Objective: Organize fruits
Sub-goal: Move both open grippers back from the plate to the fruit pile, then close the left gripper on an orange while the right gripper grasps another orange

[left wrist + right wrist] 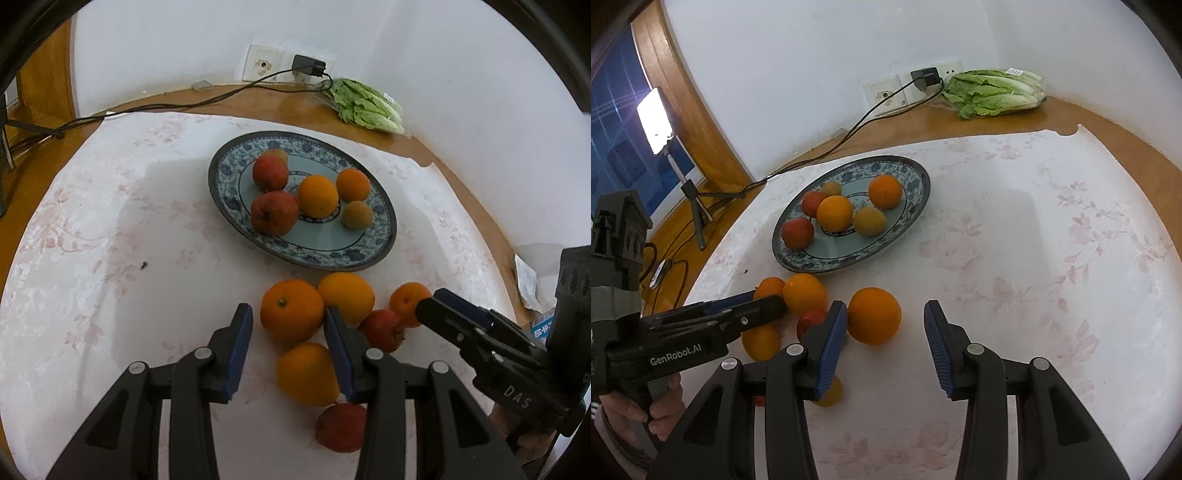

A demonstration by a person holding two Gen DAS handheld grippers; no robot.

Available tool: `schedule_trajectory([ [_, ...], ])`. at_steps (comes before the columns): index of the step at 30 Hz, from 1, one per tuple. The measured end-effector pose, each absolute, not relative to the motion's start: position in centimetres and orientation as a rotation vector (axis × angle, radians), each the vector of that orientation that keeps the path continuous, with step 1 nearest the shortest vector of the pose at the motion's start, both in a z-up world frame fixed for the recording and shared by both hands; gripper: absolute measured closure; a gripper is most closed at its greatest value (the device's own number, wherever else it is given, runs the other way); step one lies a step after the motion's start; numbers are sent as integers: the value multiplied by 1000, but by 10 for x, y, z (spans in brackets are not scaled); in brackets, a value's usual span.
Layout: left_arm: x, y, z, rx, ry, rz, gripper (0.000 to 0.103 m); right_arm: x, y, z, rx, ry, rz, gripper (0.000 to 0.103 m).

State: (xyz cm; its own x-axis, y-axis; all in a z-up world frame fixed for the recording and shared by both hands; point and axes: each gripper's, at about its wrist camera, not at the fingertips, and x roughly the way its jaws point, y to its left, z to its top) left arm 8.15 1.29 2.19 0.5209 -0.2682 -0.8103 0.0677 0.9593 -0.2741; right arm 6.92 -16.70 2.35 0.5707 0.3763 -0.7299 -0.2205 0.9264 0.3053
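Left hand-held gripper [289, 334] fills the lower frame of its own view, jaws part open around empty space above an orange [291, 309]; pads not touching it. Right hand-held gripper [885, 332], lower centre, jaws part open, holds nothing; an orange sits just beside its left pad. Plate [376, 236] with six fruits sits mid-frame on the worktop [110, 221]; loose fruits cluster below it.

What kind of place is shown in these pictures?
Probably a home dining corner: a wooden table under a white floral cloth, a blue patterned ceramic plate of fruit, bagged green lettuce, and a white wall socket.
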Motion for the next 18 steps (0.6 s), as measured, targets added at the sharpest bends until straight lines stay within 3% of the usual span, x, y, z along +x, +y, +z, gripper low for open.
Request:
schedule_trajectory([
  [18, 86, 15, 18, -236, 1000, -198, 65, 70, -165, 21, 188, 898, 365, 59],
])
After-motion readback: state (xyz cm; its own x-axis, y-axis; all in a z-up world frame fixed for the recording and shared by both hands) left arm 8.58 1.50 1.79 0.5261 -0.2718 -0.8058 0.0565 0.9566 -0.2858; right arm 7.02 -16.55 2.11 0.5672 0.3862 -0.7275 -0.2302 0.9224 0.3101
